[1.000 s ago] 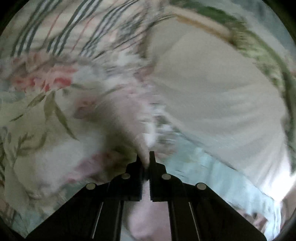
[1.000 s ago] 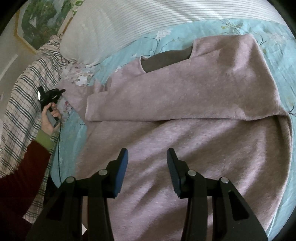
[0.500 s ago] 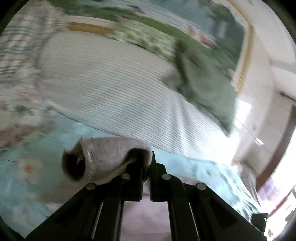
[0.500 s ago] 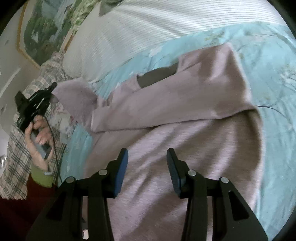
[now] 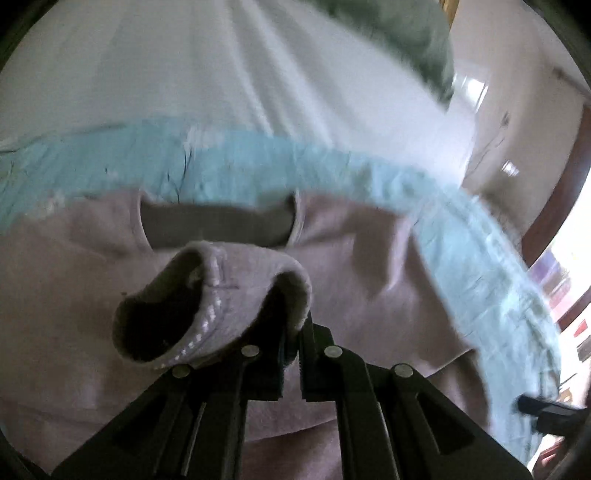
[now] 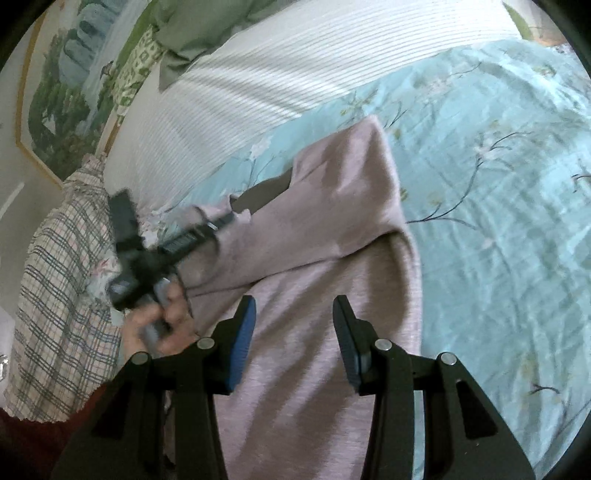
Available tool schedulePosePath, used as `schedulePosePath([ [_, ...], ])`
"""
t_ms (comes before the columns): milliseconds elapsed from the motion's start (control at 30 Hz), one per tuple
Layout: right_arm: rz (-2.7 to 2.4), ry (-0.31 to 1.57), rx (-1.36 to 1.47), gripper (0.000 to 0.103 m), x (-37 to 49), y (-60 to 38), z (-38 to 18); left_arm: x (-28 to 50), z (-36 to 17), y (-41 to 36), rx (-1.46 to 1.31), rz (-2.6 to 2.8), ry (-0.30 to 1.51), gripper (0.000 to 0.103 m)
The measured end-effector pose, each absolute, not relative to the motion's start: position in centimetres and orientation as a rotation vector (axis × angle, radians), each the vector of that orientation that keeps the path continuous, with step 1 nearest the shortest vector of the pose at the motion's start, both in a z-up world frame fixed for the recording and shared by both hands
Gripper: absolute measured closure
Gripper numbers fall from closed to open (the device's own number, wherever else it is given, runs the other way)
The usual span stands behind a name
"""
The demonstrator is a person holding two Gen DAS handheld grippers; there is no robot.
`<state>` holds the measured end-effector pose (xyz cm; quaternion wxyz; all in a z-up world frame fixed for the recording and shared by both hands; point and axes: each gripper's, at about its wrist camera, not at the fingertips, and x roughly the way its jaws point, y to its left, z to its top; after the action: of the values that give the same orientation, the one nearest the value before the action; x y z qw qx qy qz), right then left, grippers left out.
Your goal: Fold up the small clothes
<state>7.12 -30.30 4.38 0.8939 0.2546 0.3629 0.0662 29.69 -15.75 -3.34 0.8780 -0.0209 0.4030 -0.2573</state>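
Note:
A pale pink sweater (image 6: 332, 258) lies on a light blue floral bedsheet (image 6: 498, 206), one sleeve folded across its chest. My left gripper (image 5: 293, 332) is shut on the cuff of the other sleeve (image 5: 214, 302) and holds it above the sweater's chest, just below the dark neck opening (image 5: 218, 225). In the right wrist view the left gripper (image 6: 218, 221) shows at the left over the sweater's neck area. My right gripper (image 6: 293, 317) is open and empty, hovering over the sweater's lower body.
A white striped pillow or duvet (image 6: 280, 74) lies behind the sweater. A plaid blanket (image 6: 55, 295) sits at the left. A green cloth (image 6: 192, 33) and a landscape picture (image 6: 70, 85) are at the headboard. A doorway (image 5: 554, 206) is to the right.
My left gripper has carried the sleeve cuff from the left side of the bed inward over the sweater's chest. My right gripper has stayed open over the lower body.

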Motion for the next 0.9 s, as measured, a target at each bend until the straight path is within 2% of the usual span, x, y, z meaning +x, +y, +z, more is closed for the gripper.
schedulePosePath([
  [33,0.124,0.741,0.533,0.054,7.1,-30.6,4.5,29.7,-3.9,-15.8,-0.036,-0.526,0.859,0.091],
  [67,0.116,0.735,0.537,0.045,7.0,-30.8,4.5,29.7,-4.6,-16.0,-0.039,-0.528,0.887,0.082],
  [100,0.107,0.727,0.540,0.041,7.0,-31.1,4.6,29.6,-4.8,-15.7,-0.047,-0.531,0.896,0.071],
  [133,0.105,0.723,0.541,0.035,7.1,-31.1,4.6,29.3,-5.0,-15.5,-0.054,-0.534,0.897,0.065],
  [167,0.105,0.714,0.539,0.035,7.3,-31.1,4.8,28.8,-5.0,-15.3,-0.054,-0.531,0.894,0.055],
  [200,0.109,0.711,0.536,0.035,7.4,-31.1,4.8,28.4,-5.0,-14.8,-0.051,-0.527,0.889,0.052],
  [333,0.147,0.723,0.506,0.035,8.8,-30.1,4.9,26.6,-4.3,-11.3,-0.052,-0.472,0.905,0.051],
  [533,0.233,0.763,0.382,0.035,13.0,-25.5,5.0,24.0,-3.4,-1.5,-0.143,-0.263,0.868,0.047],
  [700,0.267,0.811,0.084,0.035,17.0,-19.7,4.2,24.0,-4.5,6.7,-0.215,-0.042,0.859,0.047],
  [767,0.288,0.834,-0.085,0.035,18.1,-17.0,3.4,24.7,-5.4,8.8,-0.256,-0.007,0.889,0.047],
  [900,0.354,0.843,-0.223,0.035,18.5,-14.5,2.0,26.0,-6.6,10.9,-0.327,0.005,0.907,0.047],
])
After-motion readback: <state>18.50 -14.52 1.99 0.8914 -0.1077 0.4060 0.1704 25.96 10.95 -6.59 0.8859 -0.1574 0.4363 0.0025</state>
